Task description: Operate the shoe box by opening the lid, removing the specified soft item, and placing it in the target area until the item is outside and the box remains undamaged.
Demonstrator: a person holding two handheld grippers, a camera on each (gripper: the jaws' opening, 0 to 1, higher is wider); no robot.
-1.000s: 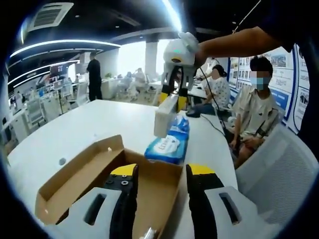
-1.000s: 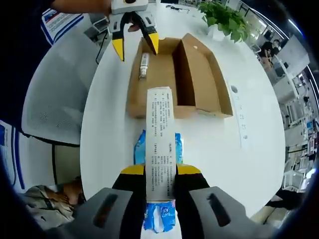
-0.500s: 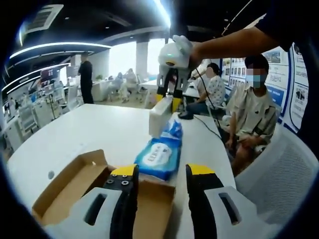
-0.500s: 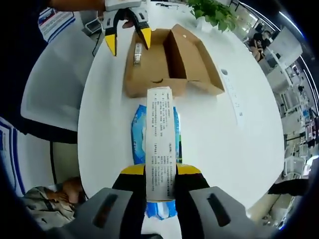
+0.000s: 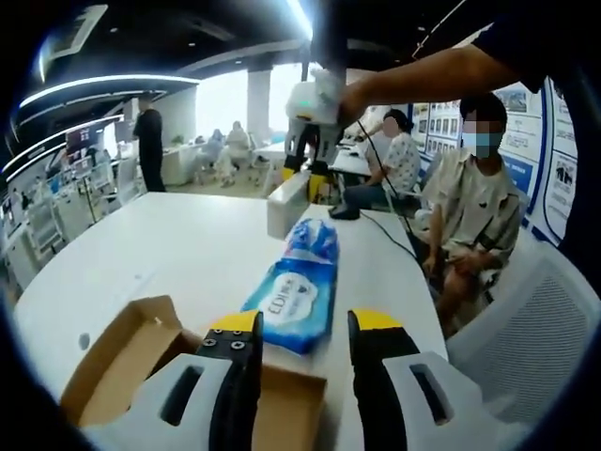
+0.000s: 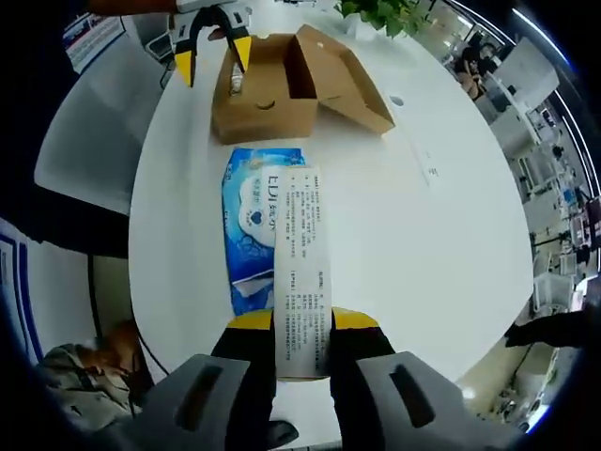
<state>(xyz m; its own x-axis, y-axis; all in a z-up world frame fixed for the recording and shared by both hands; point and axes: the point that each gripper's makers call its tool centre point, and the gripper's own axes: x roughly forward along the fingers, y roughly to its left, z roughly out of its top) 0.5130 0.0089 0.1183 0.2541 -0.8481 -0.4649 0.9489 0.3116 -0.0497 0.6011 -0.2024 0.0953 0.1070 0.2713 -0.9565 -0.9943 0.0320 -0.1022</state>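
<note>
1. Step in hand, as I judge it: the carry-out. The right tool (image 6: pixel 301 329) is clamped on the near end of a long white carton (image 6: pixel 299 254) printed with small text, which runs up the middle of the right gripper view. In the left gripper view the same tool (image 5: pixel 310 174) hangs at upper centre with the carton (image 5: pixel 286 203) held well above the bench (image 5: pixel 178 249).

2. The soft item — a blue wipes pack (image 6: pixel 255 235) — lies flat on the white bench directly under the carton, outside the box (image 6: pixel 272 80) (which sits open at the top of the right gripper view, lid flap folded out to the right). In the left gripper view the pack (image 5: pixel 293 296) lies just past the box's far edge (image 5: pixel 141 376), at centre.

3. The left tool (image 5: pixel 300 329) has its jaws apart and holds nothing; it hovers over the box's near end. In the right gripper view it (image 6: pixel 212 56) sits at the top left, beside the box.

4. Next move, by my reading: lower the carton to the bench beside the pack — not on top of it — and only then let the jaws part. The box looks undamaged.
</note>
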